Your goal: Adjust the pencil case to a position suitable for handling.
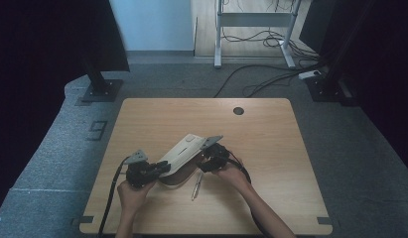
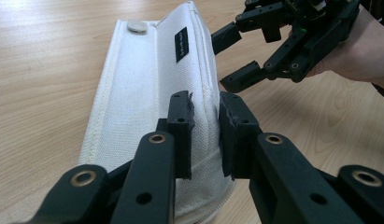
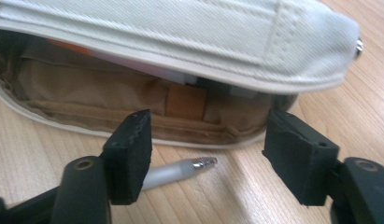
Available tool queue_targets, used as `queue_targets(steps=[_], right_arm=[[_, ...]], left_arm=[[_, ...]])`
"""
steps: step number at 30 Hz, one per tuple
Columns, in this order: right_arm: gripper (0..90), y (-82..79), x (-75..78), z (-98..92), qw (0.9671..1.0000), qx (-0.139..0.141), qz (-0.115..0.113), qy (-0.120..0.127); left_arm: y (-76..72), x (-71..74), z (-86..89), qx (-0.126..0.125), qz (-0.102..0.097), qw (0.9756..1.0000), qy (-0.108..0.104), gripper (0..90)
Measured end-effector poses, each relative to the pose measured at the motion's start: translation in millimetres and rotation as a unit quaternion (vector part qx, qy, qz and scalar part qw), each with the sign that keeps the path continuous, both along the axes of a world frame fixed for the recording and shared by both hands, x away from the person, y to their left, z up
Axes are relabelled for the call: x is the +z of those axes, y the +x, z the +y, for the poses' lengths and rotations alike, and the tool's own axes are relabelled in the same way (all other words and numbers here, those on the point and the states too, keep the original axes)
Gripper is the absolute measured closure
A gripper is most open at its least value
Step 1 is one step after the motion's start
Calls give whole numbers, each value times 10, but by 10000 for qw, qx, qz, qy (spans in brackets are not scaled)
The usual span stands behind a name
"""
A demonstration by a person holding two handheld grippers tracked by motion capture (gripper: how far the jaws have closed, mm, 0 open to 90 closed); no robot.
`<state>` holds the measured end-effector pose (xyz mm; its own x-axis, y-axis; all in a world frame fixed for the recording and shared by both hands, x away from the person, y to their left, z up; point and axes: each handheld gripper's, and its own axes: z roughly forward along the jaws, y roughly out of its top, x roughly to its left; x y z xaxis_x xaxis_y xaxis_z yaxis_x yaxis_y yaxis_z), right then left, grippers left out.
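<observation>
Already the left tongs (image 2: pixel 206 135) clench the pencil case (image 2: pixel 147 84) flap up; right tongs (image 3: pixel 208 154) released, pen (image 3: pixel 180 170) at six o'clock unpacked.

The pencil case (image 2: pixel 147 88) is off-white woven canvas, matt and coarse, with stitched seams, a metal snap stud and a tan cloth lining (image 3: pixel 110 100). The pen (image 3: pixel 180 170) has a frosted plastic barrel and a glossy metal tip. The table (image 1: pixel 271 144) is smooth, light wood-grain laminate with a slight sheen; both grippers' jaws are matt black plastic.
</observation>
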<state>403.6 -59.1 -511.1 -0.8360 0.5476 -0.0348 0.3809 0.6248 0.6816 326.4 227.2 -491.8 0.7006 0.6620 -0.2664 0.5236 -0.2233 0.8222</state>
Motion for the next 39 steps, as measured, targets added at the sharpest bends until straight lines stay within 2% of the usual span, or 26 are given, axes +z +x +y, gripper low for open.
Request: queue_targets(steps=[6, 13, 14, 21, 25, 32, 36, 39], right_arm=[[231, 46, -121, -30, 9999, -148, -25, -51], [230, 104, -263, -6, 9996, -239, -12, -132], [231, 109, -275, -9, 9997, -245, 20, -72], [251, 113, -248, -29, 9996, -201, 83, -152], [257, 75, -222, -46, 9995, -222, 9, -208], [234, -19, -229, -28, 9998, -124, 42, -143], [274, -6, -254, -9, 9998, -106, 150, -99], [328, -27, -259, 6, 9996, -87, 230, -157]], left_arm=[[2, -1, 5, 0, -2, 10000, 2, 755], [2, -3, 5, -11, 3, 10000, 9, 754], [2, -3, 5, -12, 3, 10000, 11, 754], [-2, -3, 0, -10, 0, 10000, 14, 753], [1, -4, 2, -16, 4, 10000, 12, 753], [0, -6, -4, -20, 6, 10000, 14, 753], [0, -6, -1, -23, 9, 10000, 15, 752], [1, -6, 1, -28, 7, 10000, 17, 752]])
